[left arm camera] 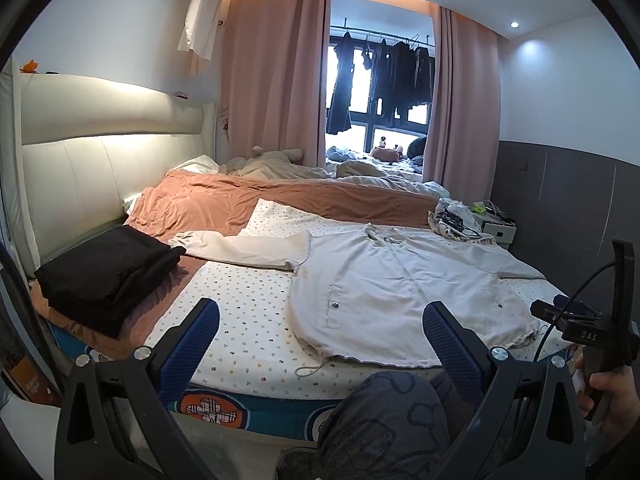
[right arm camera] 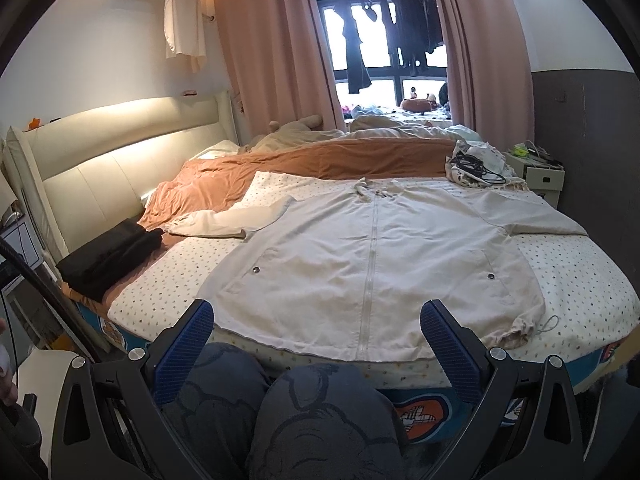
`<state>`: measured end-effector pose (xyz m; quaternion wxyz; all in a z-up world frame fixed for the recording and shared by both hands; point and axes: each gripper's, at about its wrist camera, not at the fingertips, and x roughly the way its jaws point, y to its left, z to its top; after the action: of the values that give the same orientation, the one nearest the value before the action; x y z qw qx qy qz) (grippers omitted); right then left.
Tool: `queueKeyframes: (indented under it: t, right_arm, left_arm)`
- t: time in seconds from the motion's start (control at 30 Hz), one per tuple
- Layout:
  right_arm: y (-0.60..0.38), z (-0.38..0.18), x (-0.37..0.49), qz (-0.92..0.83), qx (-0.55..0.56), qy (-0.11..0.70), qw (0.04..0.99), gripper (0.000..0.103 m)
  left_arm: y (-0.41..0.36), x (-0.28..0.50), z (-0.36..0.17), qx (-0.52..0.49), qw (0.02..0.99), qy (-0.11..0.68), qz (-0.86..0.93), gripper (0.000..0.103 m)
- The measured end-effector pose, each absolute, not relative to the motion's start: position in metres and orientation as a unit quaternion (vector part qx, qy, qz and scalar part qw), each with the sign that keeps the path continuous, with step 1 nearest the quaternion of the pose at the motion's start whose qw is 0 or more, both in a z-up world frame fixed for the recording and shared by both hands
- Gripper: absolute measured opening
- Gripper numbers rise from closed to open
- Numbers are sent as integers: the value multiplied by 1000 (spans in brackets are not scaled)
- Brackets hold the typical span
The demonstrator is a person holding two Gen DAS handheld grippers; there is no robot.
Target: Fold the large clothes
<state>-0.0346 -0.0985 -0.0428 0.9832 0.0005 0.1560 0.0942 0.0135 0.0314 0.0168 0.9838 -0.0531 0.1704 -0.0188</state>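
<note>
- Bedroom with pink curtains [right arm camera: 256, 40] and a padded headboard [left arm camera: 92, 160]; the bed [right arm camera: 580, 280] carries a dotted sheet, with an orange blanket [right arm camera: 320, 160] pushed toward its far side.
- A pale zip-up jacket [right arm camera: 376, 256] lies flat and face up on the dotted sheet, hem along the near edge of the bed, collar toward the far side, so its long axis runs away from the person along the zip.
- One sleeve [left arm camera: 236, 246] stretches toward the headboard side; the other [right arm camera: 532, 212] reaches toward the opposite edge.
- A folded black garment [left arm camera: 108, 276] sits at the near corner by the headboard, apart from the jacket.
- A heap of cloth and cables [right arm camera: 476, 168] rests near the far corner, just beyond the jacket's shoulder.
- The left gripper [left arm camera: 320, 332] has its fingers wide apart and holds nothing; it hovers short of the near edge, with the hem's headboard-side corner just ahead.
- The right gripper [right arm camera: 316, 328] likewise has its fingers spread and empty, lined up close to the zip at the hem.
- Judgement: folding has not begun. Each gripper is nearer its own half of the hem, so the left suits the headboard-side sleeve and the right the other.
- The loose drawstring [left arm camera: 316, 368] at the hem may snag or trail.
</note>
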Motion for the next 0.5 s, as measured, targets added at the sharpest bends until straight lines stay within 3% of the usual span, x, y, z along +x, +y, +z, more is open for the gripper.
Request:
queueKeyframes:
  t: [0.5]
  right_arm:
    - [-71,-11,89,120,4,174,977,103]
  left_arm:
    - [72,110,30,-80,977,196,13,103]
